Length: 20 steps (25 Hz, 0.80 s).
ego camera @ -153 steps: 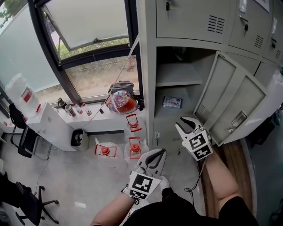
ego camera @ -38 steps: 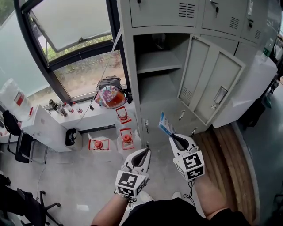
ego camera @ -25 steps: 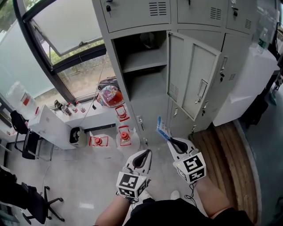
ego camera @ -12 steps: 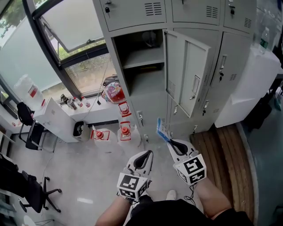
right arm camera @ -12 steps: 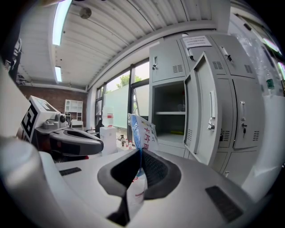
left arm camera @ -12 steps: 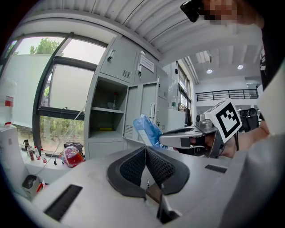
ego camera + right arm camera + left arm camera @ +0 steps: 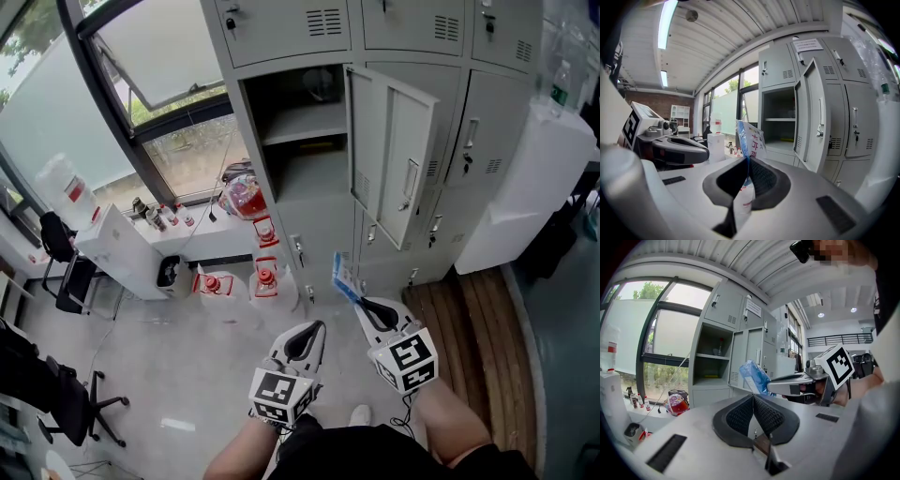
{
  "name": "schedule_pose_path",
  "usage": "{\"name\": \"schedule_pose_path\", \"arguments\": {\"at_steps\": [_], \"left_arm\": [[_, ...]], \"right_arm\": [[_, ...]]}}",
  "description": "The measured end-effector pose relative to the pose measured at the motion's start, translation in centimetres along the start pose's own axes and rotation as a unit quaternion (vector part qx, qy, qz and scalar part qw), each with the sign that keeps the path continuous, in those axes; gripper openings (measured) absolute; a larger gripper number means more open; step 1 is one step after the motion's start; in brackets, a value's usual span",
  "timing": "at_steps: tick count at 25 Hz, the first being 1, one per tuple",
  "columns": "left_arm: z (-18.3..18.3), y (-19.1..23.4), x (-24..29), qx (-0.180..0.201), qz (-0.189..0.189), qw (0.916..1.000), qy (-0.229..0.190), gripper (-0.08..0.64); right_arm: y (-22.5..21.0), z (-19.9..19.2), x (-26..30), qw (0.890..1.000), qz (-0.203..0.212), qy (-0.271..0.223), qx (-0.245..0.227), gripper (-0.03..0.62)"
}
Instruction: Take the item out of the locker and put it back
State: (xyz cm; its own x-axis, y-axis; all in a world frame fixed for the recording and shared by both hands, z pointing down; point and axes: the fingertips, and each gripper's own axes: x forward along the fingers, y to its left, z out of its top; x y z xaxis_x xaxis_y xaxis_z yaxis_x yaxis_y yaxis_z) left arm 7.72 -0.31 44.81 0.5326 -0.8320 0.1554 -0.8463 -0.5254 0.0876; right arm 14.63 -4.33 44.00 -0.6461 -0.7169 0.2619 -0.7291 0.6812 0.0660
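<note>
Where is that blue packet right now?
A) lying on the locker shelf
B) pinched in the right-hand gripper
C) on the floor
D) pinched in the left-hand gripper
B: the blue packet sits clamped in the jaws of the right gripper, outside the open locker.

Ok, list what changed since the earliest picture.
The blue packet left the shelf of the locker, where it lay: the right gripper took hold of it and now holds it out in front, away from the locker. The left gripper stayed shut and empty, and the locker door stayed open.
</note>
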Motion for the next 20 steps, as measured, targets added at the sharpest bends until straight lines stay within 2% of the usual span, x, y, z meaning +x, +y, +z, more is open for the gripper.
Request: {"name": "schedule_pose_path", "arguments": {"at_steps": [9,20], "left_arm": [[0.3,1.3,0.4,0.000,-0.006,1.0000,0.000,0.015],[0.7,6.0,0.3,-0.005,-0.008,0.9999,-0.001,0.015]], "right_arm": [[0.1,0.1,1.5,1.000,-0.003,0.005,0.000,0.067],[0.8,0.6,6.0,1.000,-0.007,0.023,-0.005,0.067]]}}
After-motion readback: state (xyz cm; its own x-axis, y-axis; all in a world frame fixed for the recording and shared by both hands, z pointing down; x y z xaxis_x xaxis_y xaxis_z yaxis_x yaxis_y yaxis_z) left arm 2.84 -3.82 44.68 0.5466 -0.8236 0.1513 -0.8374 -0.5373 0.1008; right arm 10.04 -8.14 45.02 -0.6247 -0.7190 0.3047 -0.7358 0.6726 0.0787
